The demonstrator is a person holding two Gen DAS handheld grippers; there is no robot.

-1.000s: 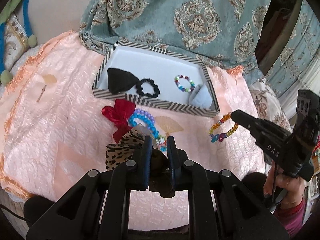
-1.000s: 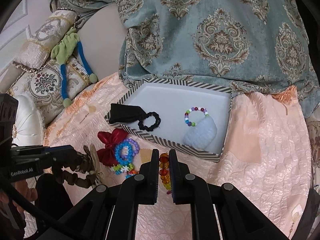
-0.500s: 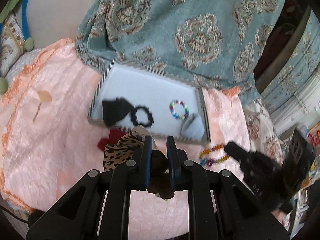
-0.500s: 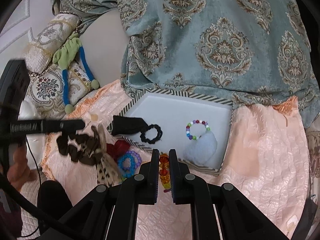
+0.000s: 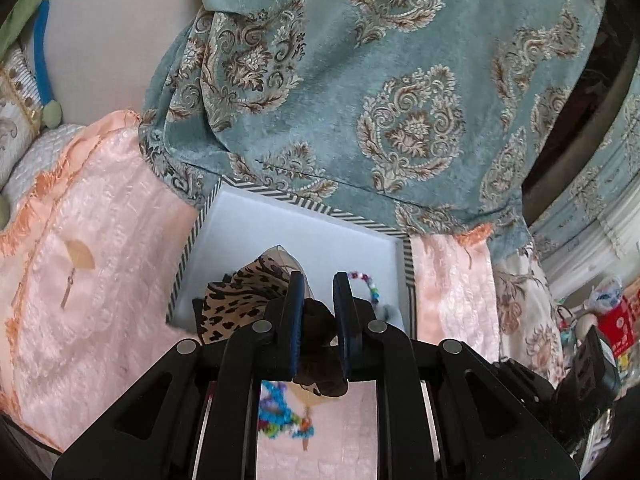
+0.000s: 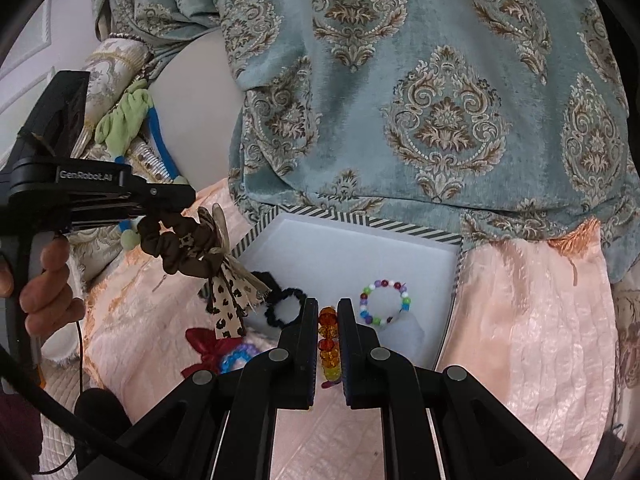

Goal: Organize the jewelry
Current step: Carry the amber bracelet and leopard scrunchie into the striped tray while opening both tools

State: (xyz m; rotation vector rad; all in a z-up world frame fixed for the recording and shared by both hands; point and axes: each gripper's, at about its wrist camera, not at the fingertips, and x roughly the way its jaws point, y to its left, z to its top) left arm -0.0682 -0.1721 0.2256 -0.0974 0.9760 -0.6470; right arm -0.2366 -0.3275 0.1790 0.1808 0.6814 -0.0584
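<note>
My left gripper is shut on a brown scrunchie with a leopard-print bow and holds it in the air over the near left of the white striped-rim tray. From the right wrist view the scrunchie hangs from the left gripper above the tray's left edge. My right gripper is shut on an orange and rainbow bead bracelet at the tray's near rim. A multicolour bead bracelet and a black scrunchie lie in the tray.
A red bow and blue-purple bead bracelets lie on the pink cloth in front of the tray. A teal patterned blanket rises behind the tray. Cushions sit at the left.
My left gripper has lifted the leopard scrunchie off the cloth and carried it forward over the tray. My right gripper has moved a little nearer the tray with the bead bracelet.
</note>
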